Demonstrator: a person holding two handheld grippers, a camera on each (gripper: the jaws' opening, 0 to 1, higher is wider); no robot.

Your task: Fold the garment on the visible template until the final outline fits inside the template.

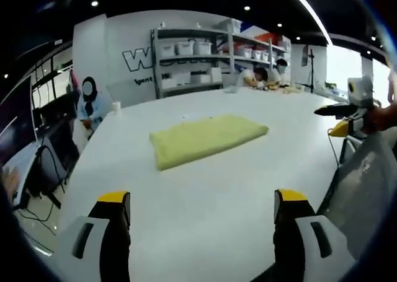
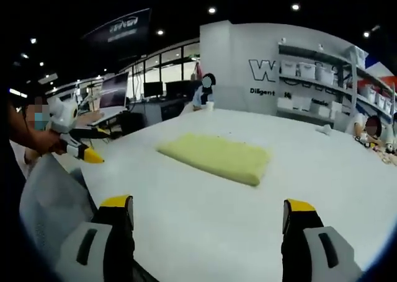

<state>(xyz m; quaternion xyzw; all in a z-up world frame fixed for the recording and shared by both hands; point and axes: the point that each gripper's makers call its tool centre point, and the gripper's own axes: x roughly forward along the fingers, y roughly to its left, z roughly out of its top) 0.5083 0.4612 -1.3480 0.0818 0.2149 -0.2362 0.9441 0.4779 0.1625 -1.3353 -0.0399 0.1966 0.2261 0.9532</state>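
A yellow garment lies folded into a flat rectangle on the white table, in the middle of it. My left gripper is open, its yellow-tipped jaws wide apart over bare table, well short of the garment. In the right gripper view the same garment lies ahead of my right gripper, which is also open and holds nothing. Each gripper appears at the edge of the other's view, held in a hand off the table's side: the right gripper and the left gripper.
Shelves with white bins stand against the back wall. People sit at the table's far end and at its left side. A translucent plastic sheet hangs by the near table edge. Desks with monitors stand beyond.
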